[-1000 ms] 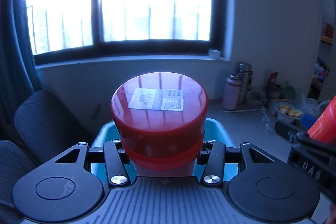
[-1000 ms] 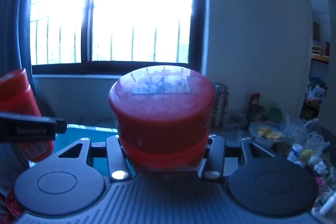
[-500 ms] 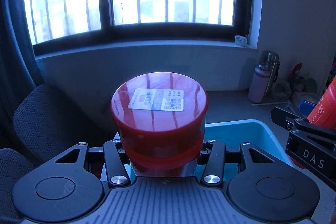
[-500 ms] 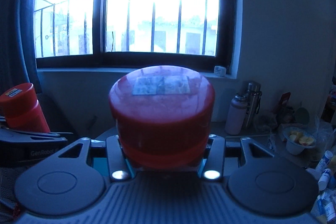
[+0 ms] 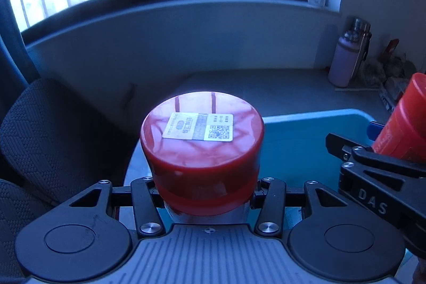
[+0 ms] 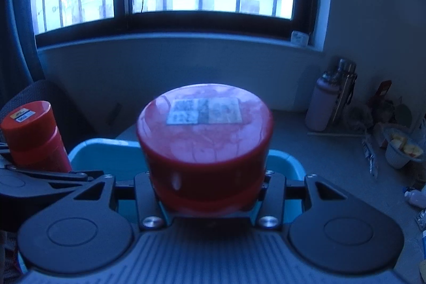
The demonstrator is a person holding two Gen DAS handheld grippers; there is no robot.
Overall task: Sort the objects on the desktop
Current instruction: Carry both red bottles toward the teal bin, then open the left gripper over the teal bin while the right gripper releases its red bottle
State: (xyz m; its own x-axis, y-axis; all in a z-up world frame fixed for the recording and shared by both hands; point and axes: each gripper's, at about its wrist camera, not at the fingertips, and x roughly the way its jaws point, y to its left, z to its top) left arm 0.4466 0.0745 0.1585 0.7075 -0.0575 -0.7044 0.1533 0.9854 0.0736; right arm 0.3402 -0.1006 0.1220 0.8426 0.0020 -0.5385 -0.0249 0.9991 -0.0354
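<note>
A jar with a wide red cap and a white label (image 5: 202,151) fills the middle of the left wrist view. My left gripper (image 5: 206,193) is shut on its body below the cap. My right gripper (image 6: 206,190) is shut on a second red-capped jar (image 6: 205,145). Both jars hang upright over a blue bin (image 5: 306,140), whose rim (image 6: 106,151) also shows in the right wrist view. The left jar (image 6: 32,135) stands at the left of the right wrist view, and the right jar (image 5: 399,129) at the right edge of the left one. Both jar bodies are hidden by the caps.
The bin sits on a grey desk below a window. At the back right stand a pink bottle (image 6: 322,108) and a steel flask (image 6: 343,87), with a bowl of food (image 6: 402,148) and small bottles (image 6: 415,197) nearer. A dark office chair (image 5: 53,129) is at the left.
Both grippers have moved forward and down with their jars and tipped downward. The blue bin now lies wider beneath them, and the window has risen in view.
</note>
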